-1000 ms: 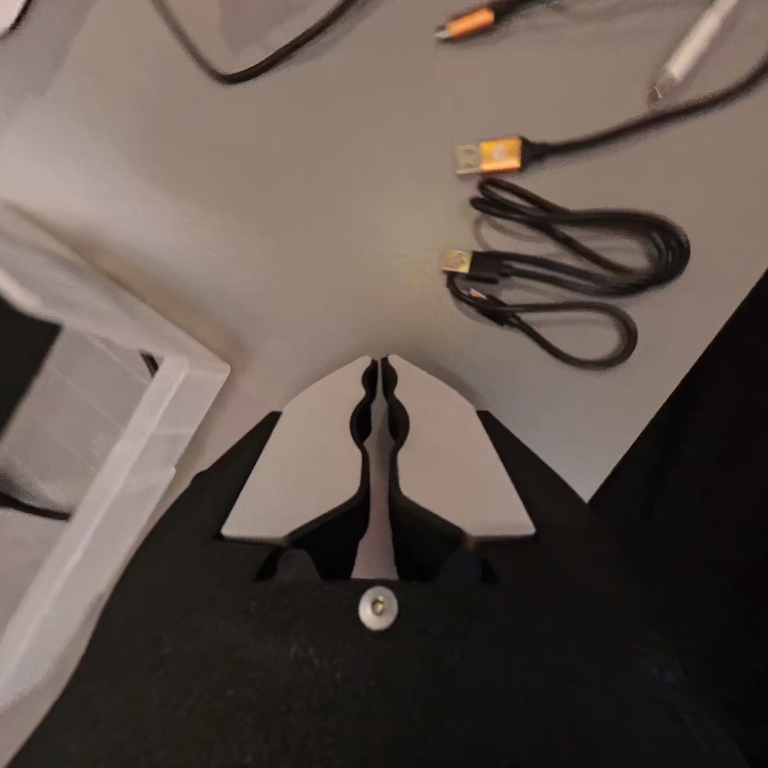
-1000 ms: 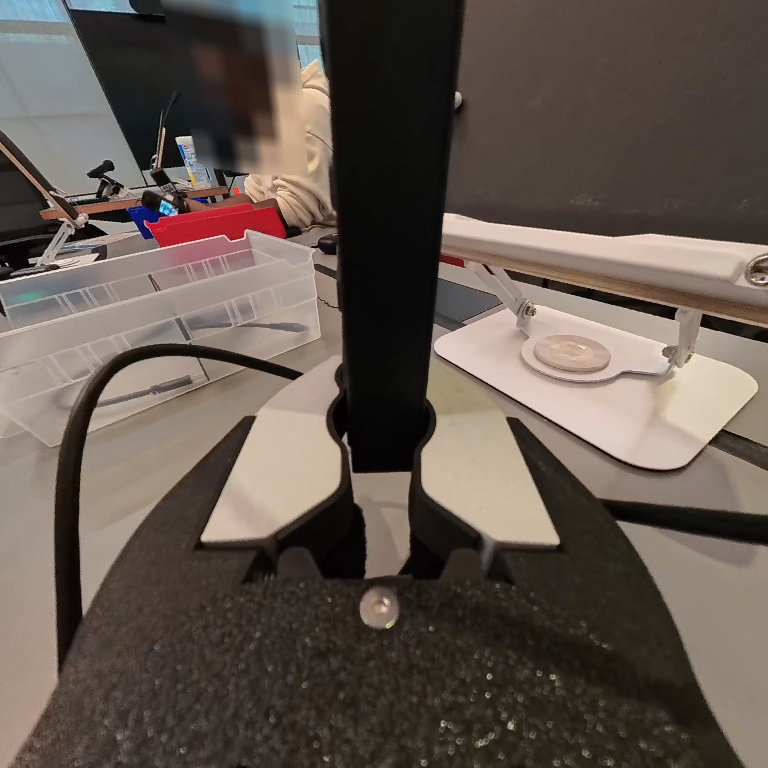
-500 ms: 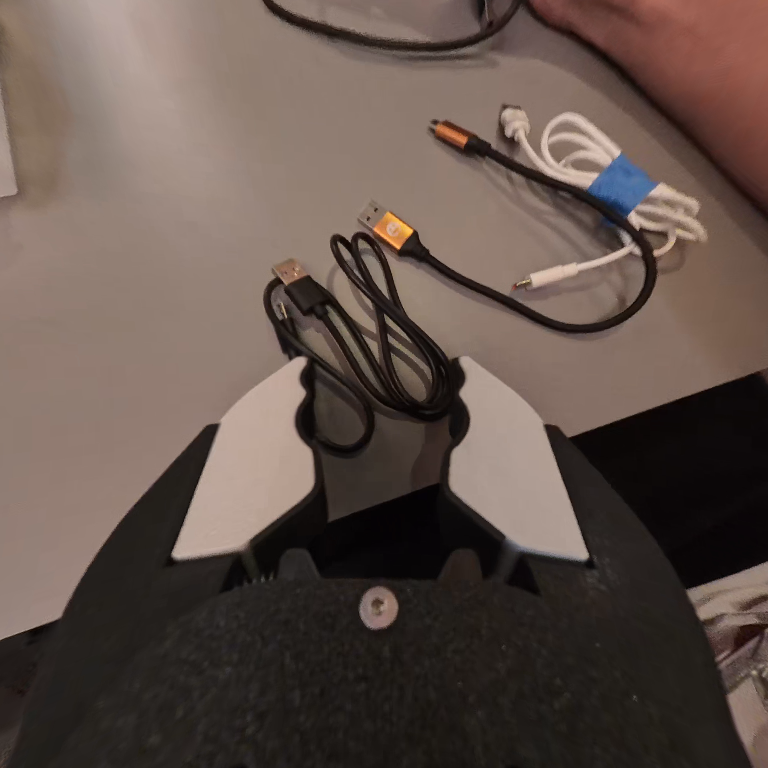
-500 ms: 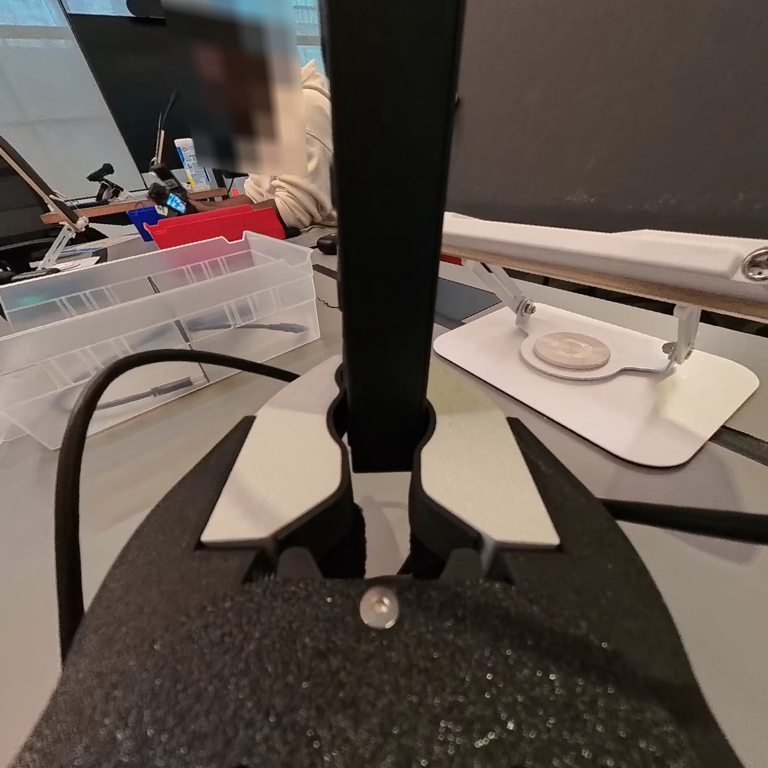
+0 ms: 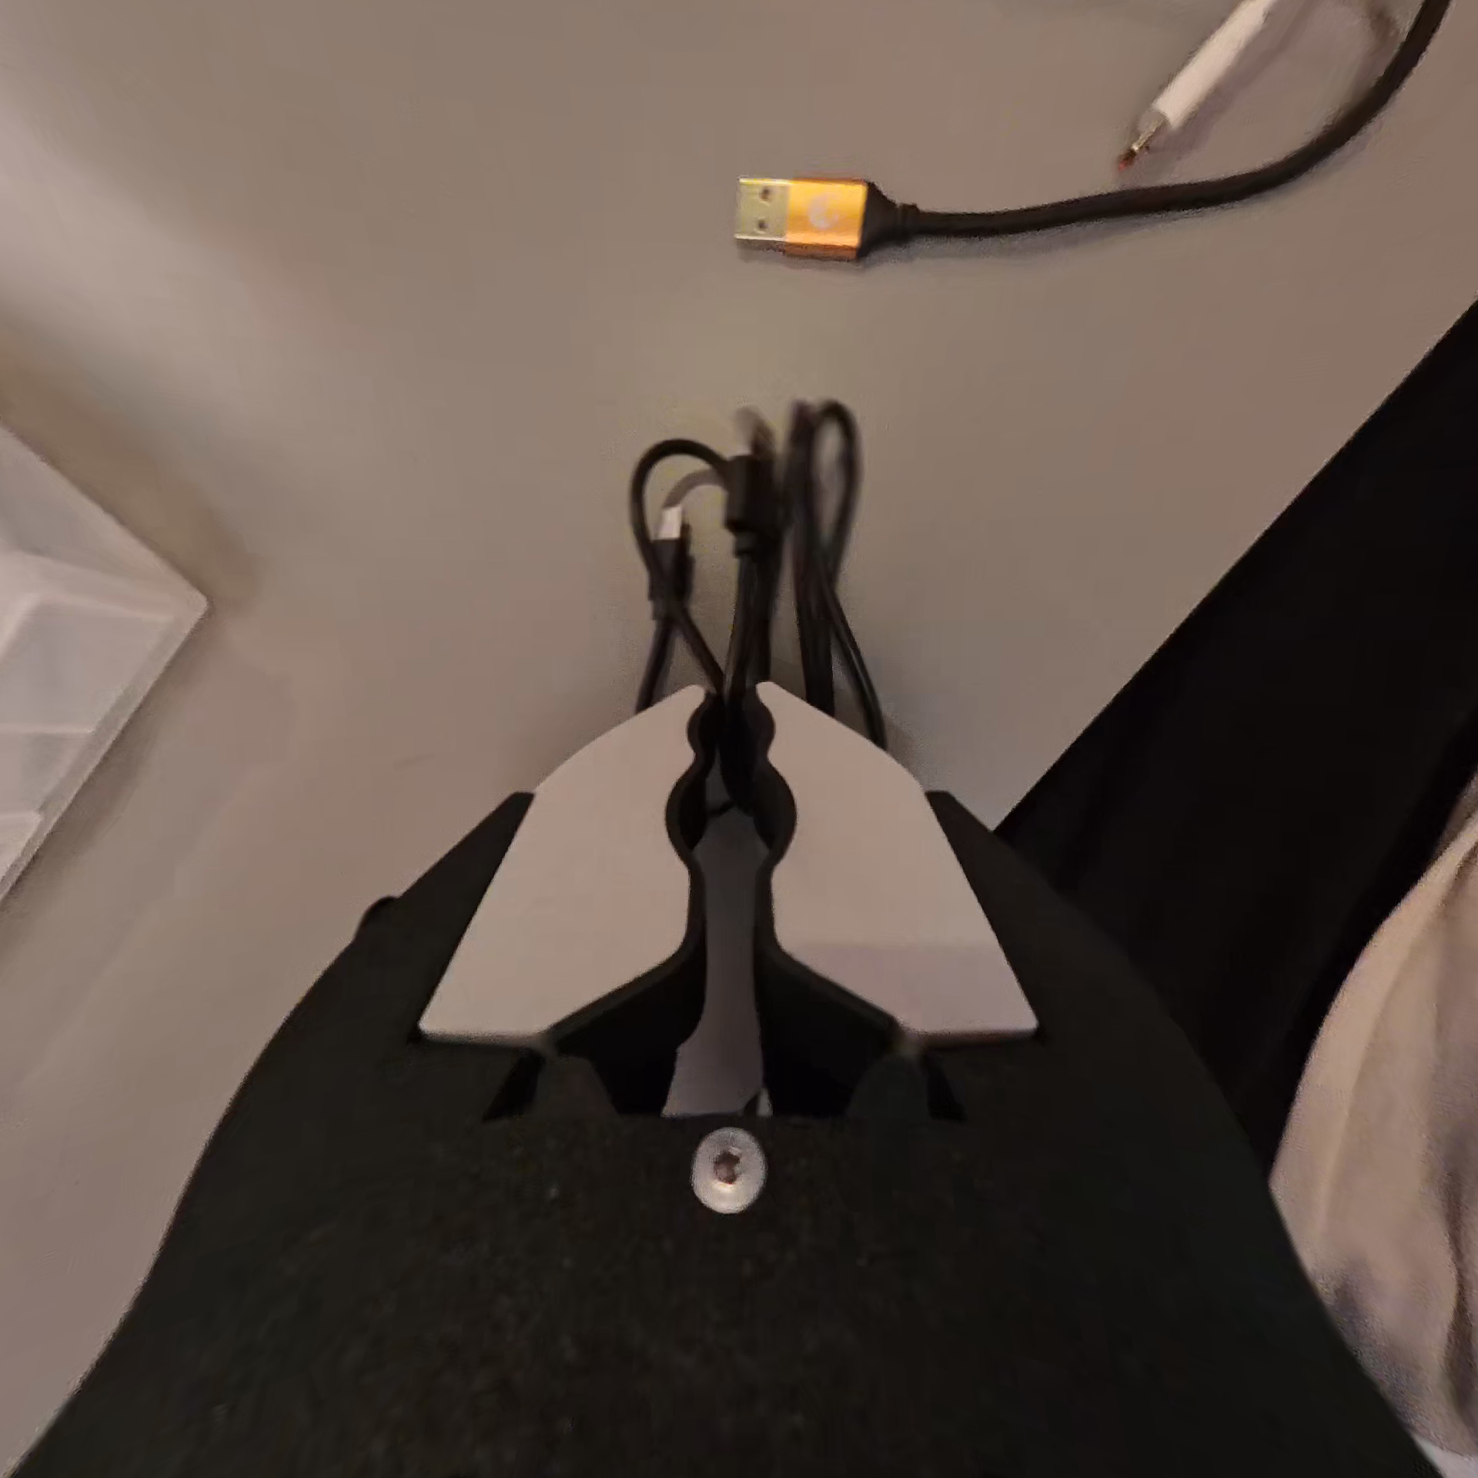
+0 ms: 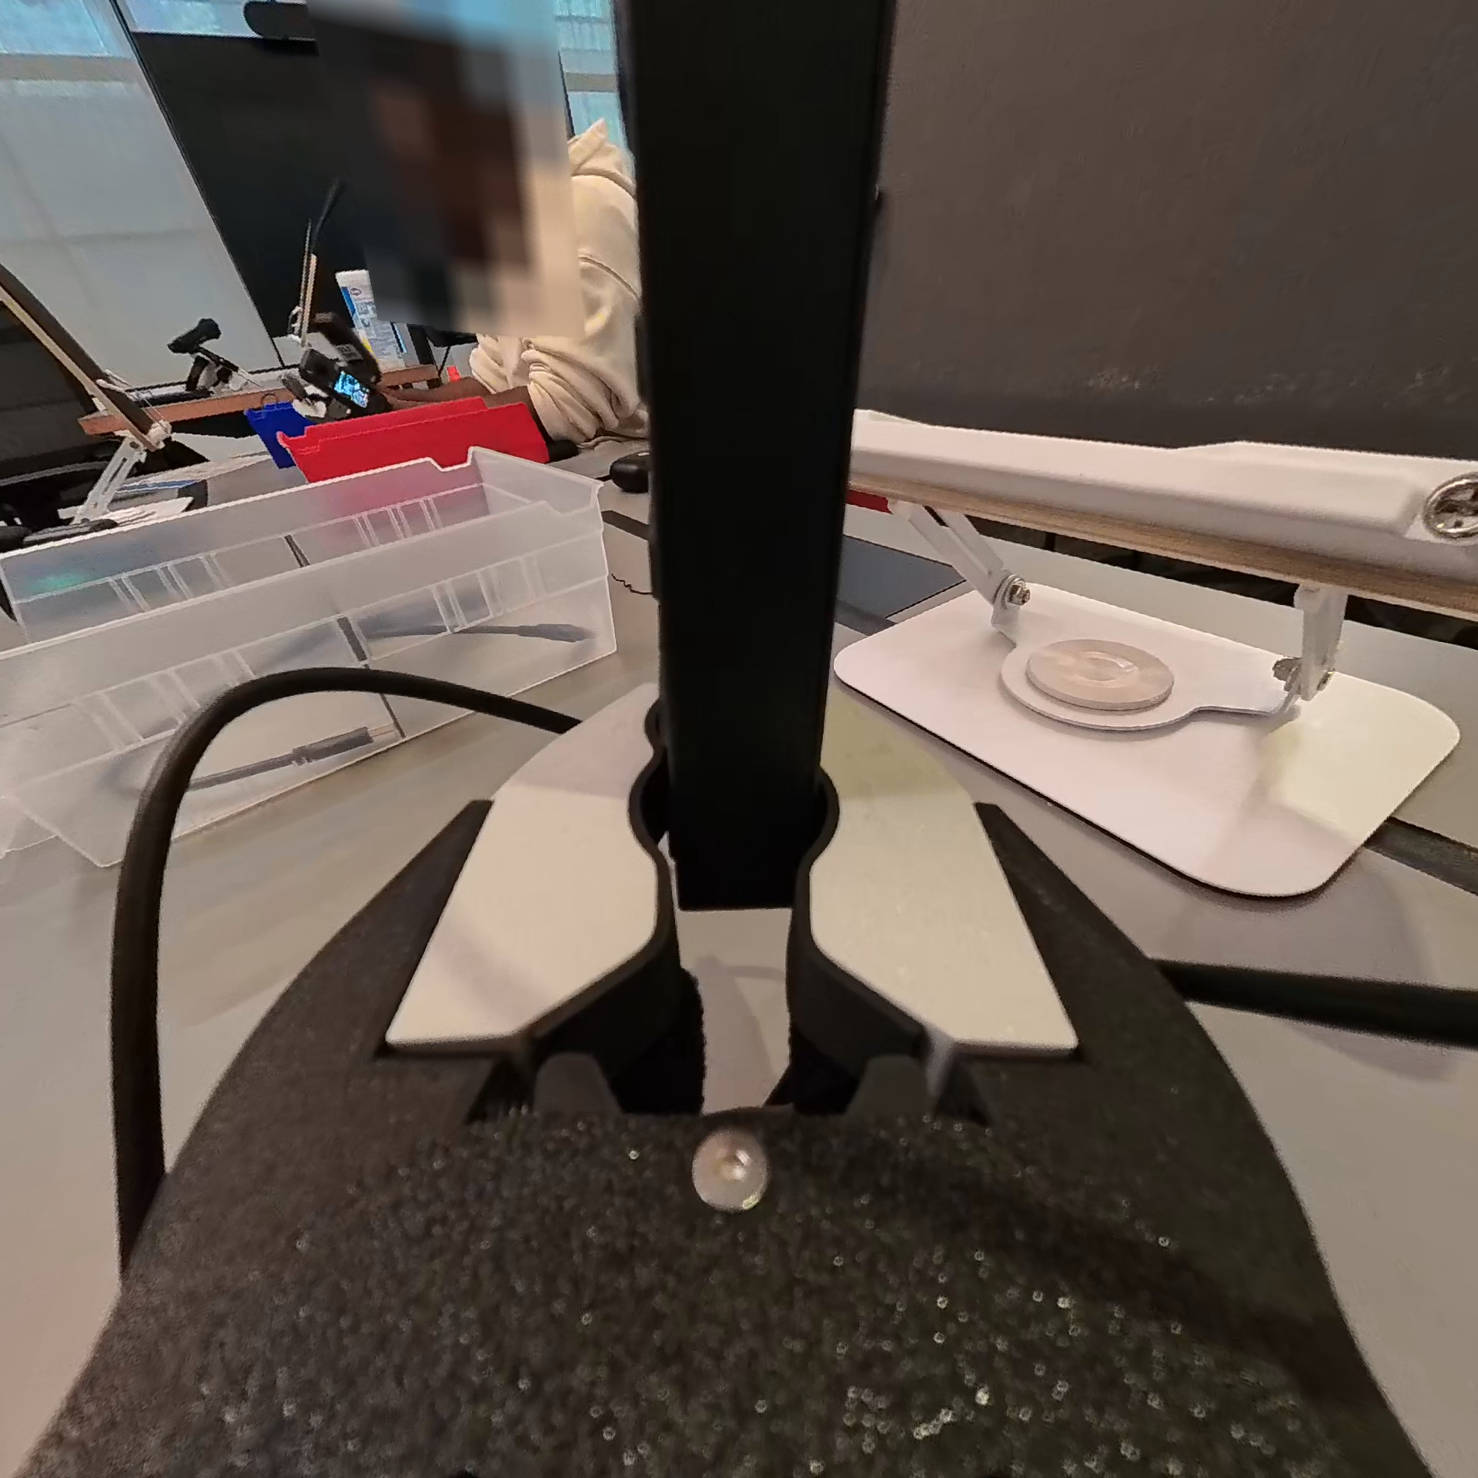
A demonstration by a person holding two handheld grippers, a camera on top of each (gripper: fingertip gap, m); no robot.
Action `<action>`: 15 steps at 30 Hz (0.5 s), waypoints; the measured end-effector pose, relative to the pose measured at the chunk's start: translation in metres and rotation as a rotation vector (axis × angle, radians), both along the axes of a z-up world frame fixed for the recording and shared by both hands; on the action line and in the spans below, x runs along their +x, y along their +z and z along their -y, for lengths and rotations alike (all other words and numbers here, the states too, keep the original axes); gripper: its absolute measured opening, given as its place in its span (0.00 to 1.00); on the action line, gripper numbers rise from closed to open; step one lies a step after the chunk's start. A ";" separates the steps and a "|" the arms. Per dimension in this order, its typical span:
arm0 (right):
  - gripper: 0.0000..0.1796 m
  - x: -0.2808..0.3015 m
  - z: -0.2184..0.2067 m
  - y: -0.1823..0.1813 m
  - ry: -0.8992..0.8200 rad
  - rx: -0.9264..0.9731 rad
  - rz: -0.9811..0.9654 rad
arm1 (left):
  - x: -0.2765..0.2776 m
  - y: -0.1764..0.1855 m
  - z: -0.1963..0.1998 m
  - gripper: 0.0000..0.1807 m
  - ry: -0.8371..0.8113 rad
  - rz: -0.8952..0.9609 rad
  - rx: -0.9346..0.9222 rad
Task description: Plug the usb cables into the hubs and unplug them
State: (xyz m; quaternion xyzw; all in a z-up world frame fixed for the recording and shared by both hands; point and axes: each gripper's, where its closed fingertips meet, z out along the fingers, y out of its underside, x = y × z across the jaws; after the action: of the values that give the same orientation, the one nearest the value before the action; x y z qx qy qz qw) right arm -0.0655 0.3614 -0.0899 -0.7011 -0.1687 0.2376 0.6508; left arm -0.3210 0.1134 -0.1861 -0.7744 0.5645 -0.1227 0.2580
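In the left wrist view my left gripper (image 5: pixel 732 696) is shut on a thin black USB cable (image 5: pixel 748 552), bunched in loops just ahead of the fingertips above the grey table (image 5: pixel 360 336). A second black cable with an orange USB plug (image 5: pixel 804 217) lies farther ahead. A white cable's plug (image 5: pixel 1200 88) lies at the top right. In the right wrist view my right gripper (image 6: pixel 740 720) is shut on a long black USB hub (image 6: pixel 752 400), held upright. The hub's black cable (image 6: pixel 160 800) arcs away to the left.
A clear plastic bin (image 6: pixel 304 608) stands left of the hub; its corner shows in the left wrist view (image 5: pixel 72 664). A white stand with a flat base (image 6: pixel 1160 768) is on the right. The table's front edge (image 5: pixel 1232 560) runs diagonally at right. A seated person (image 6: pixel 592 320) is behind.
My left gripper moved in over the thin black cable and shut on it; half a second ago it was open above it. The right gripper and hub have stayed still.
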 end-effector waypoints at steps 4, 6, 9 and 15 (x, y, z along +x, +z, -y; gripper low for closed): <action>0.15 0.001 0.000 0.000 0.000 -0.002 -0.006 | 0.004 0.018 -0.003 0.14 -0.008 0.083 0.018; 0.15 0.000 0.000 0.000 0.001 -0.006 -0.006 | 0.007 0.025 -0.002 0.14 -0.046 0.111 0.026; 0.16 0.000 -0.001 0.000 0.003 -0.007 -0.004 | 0.009 0.036 -0.006 0.11 -0.112 0.138 0.070; 0.15 -0.001 -0.001 -0.001 0.006 -0.010 0.000 | 0.026 0.022 -0.008 0.10 -0.261 0.157 0.024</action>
State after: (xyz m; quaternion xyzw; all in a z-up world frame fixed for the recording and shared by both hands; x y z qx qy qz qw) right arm -0.0661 0.3621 -0.0908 -0.7038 -0.1696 0.2406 0.6465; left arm -0.2952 0.1215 -0.1645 -0.6792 0.6401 -0.2087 0.2922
